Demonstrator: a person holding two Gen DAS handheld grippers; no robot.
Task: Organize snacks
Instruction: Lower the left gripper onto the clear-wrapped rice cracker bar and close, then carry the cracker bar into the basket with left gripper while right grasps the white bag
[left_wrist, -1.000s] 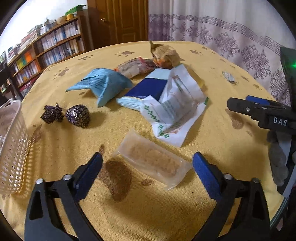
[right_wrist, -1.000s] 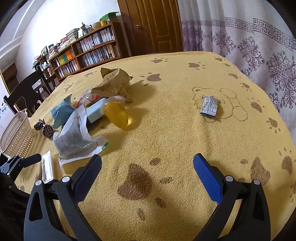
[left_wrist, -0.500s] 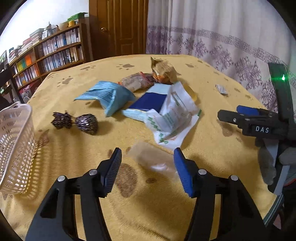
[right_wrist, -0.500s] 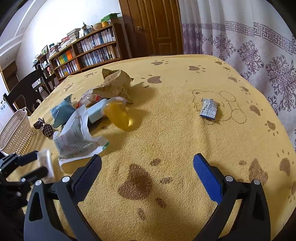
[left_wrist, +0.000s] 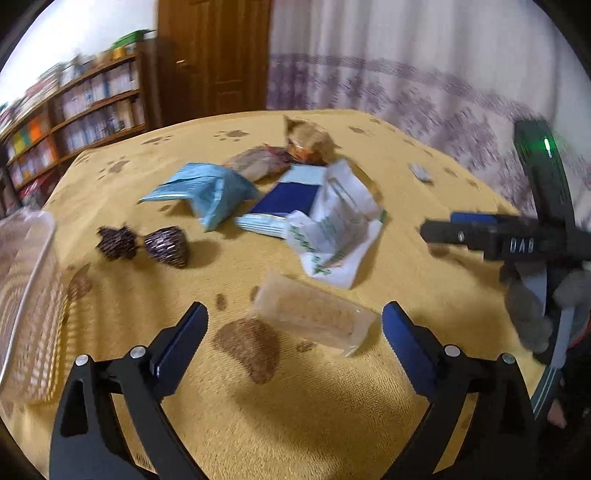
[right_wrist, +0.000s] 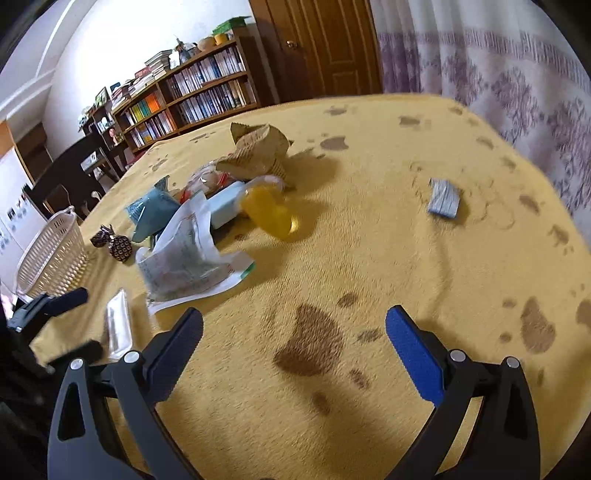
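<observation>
The left gripper (left_wrist: 293, 328) is spread wide, its 2 blue-padded fingers (left_wrist: 181, 341) gripping nothing. The clear-wrapped snack bar (left_wrist: 314, 317) lies on the yellow paw-print tablecloth (left_wrist: 295, 406) between and just ahead of the fingertips, touching neither as far as the blurred left wrist view shows. Farther ahead lie 2 dark foil-wrapped candies (left_wrist: 147, 245), a light blue packet (left_wrist: 207, 190) and a white plastic bag (left_wrist: 332, 225); the white basket (left_wrist: 26, 295) stands to its left. The right gripper (right_wrist: 295, 332) is also fully open and empty above bare cloth. A yellow jelly cup (right_wrist: 273, 210) and the snack pile lie ahead to its left, and a small silver-blue sachet (right_wrist: 443, 197) ahead to its right, well apart
</observation>
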